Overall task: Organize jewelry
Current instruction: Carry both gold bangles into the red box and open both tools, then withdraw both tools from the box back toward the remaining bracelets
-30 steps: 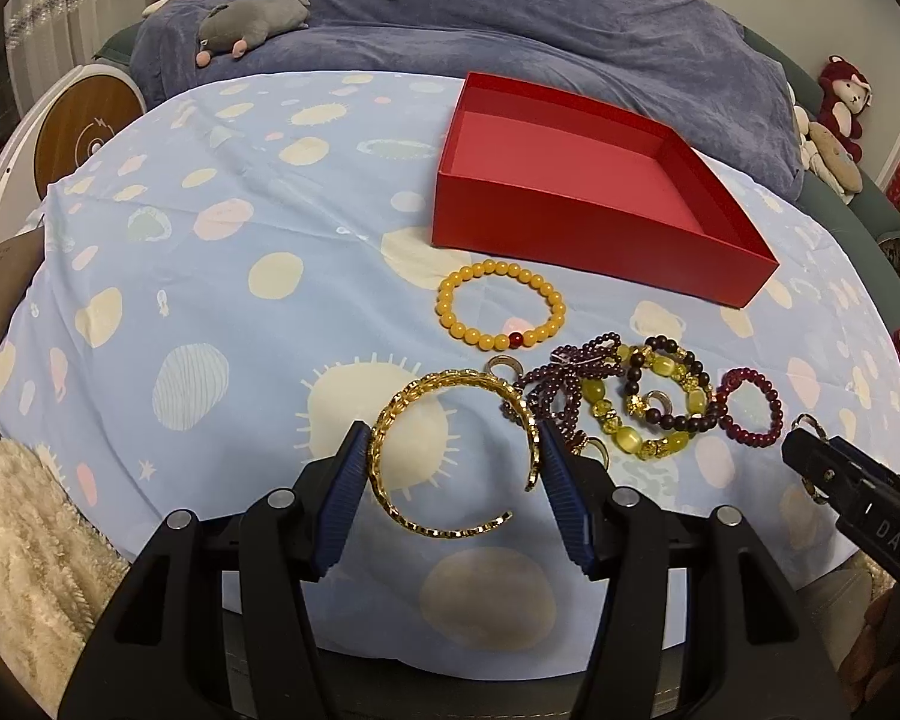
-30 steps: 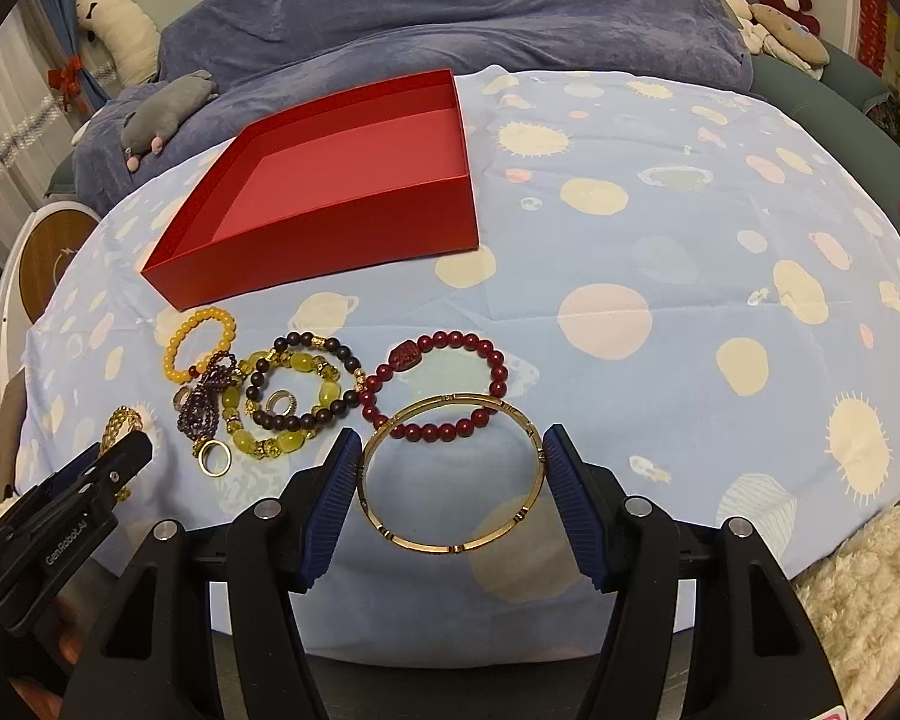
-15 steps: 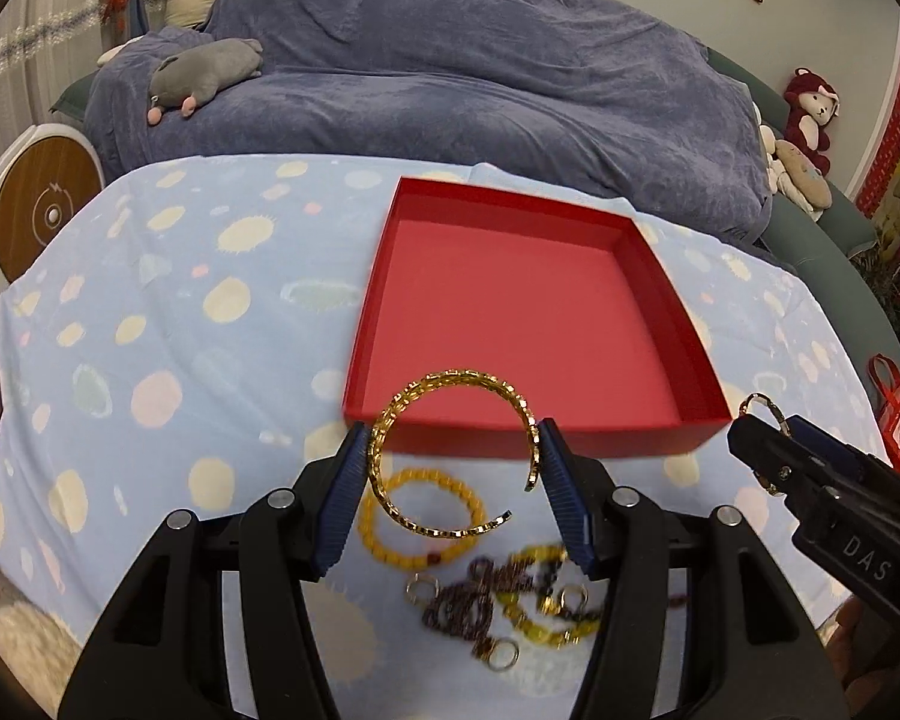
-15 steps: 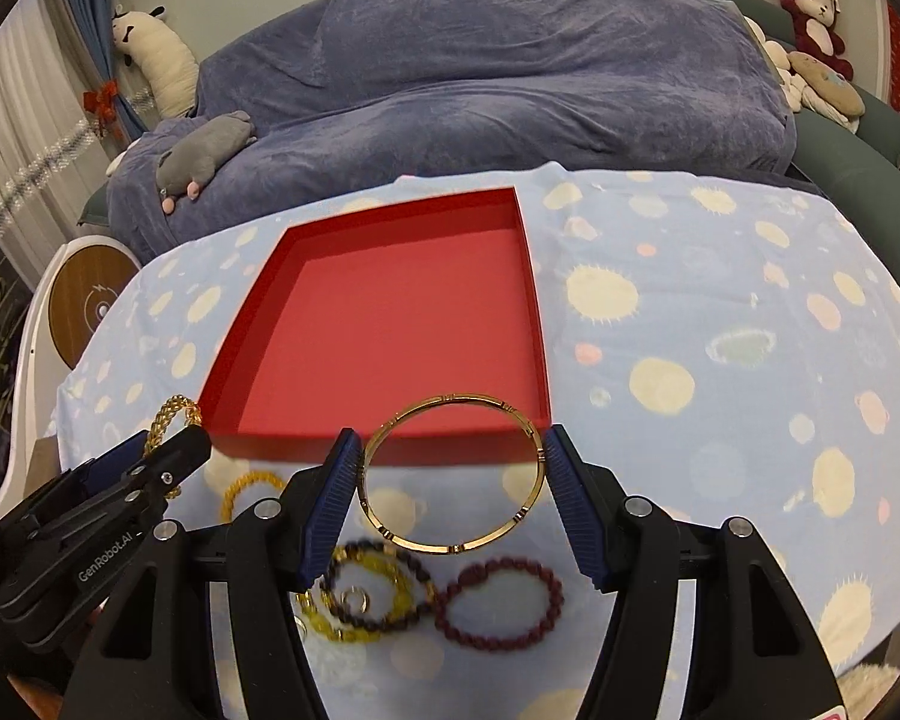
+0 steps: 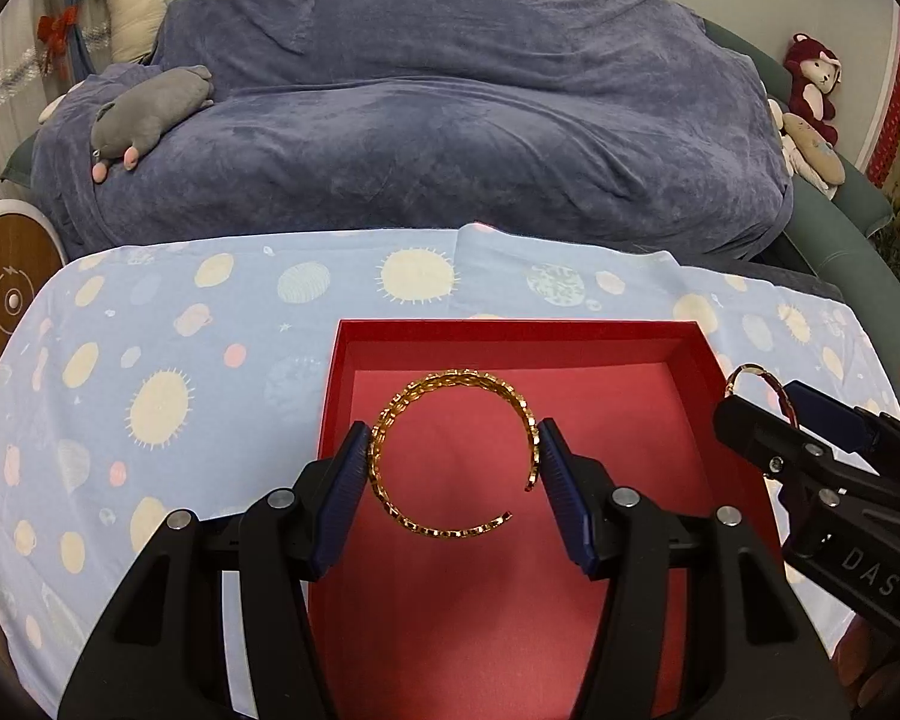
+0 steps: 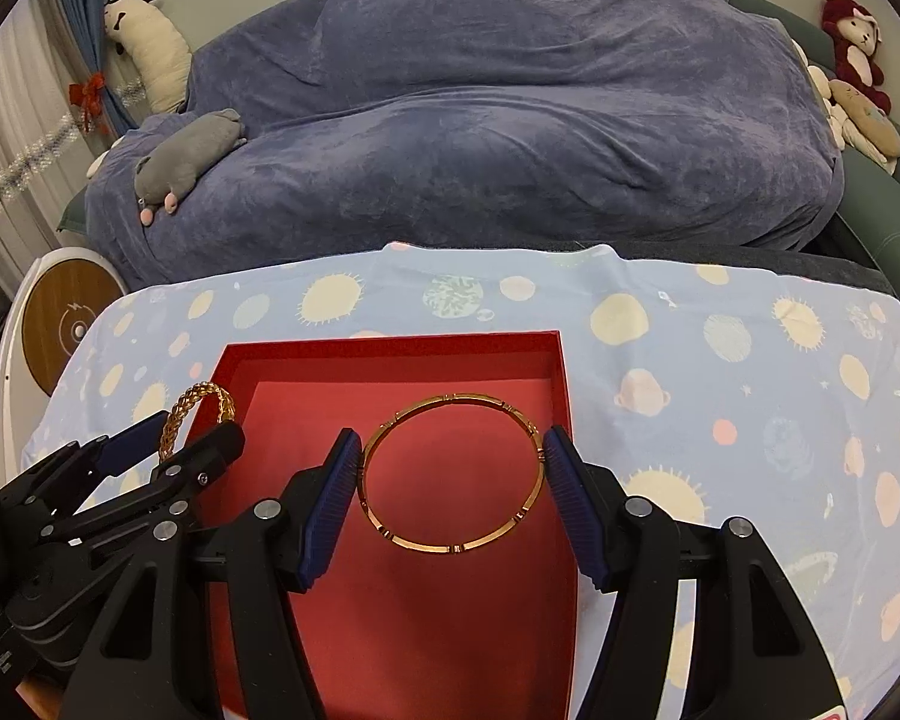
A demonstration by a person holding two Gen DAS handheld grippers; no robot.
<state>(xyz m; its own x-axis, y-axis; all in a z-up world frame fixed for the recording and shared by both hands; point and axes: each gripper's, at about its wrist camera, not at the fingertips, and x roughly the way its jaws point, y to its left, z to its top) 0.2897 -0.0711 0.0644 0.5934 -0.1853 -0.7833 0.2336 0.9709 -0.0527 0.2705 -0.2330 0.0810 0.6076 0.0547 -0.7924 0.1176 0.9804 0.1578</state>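
My left gripper [image 5: 453, 456] is shut on an open gold chain cuff [image 5: 417, 390], held above the floor of the red box [image 5: 510, 333]. My right gripper [image 6: 453, 456] is shut on a plain gold bangle [image 6: 456, 399], also held over the red box [image 6: 390, 345]. Each pair of blue pads presses the sides of its ring. In the left wrist view the right gripper [image 5: 768, 414] shows at the right edge with the bangle [image 5: 750, 369]. In the right wrist view the left gripper [image 6: 174, 447] shows at the left with the cuff [image 6: 201, 393]. Nothing lies inside the box.
The box lies on a table under a pale blue cloth [image 5: 150, 360] with sun and planet prints. Behind it a sofa is draped in blue-grey fabric [image 5: 450, 120], with a grey plush toy [image 5: 150, 108] on it. A round wooden-faced device [image 5: 6, 300] stands at the left.
Both grippers have carried their bracelets forward from the heap of beaded bracelets to above the red box. The heap has dropped out of view below.
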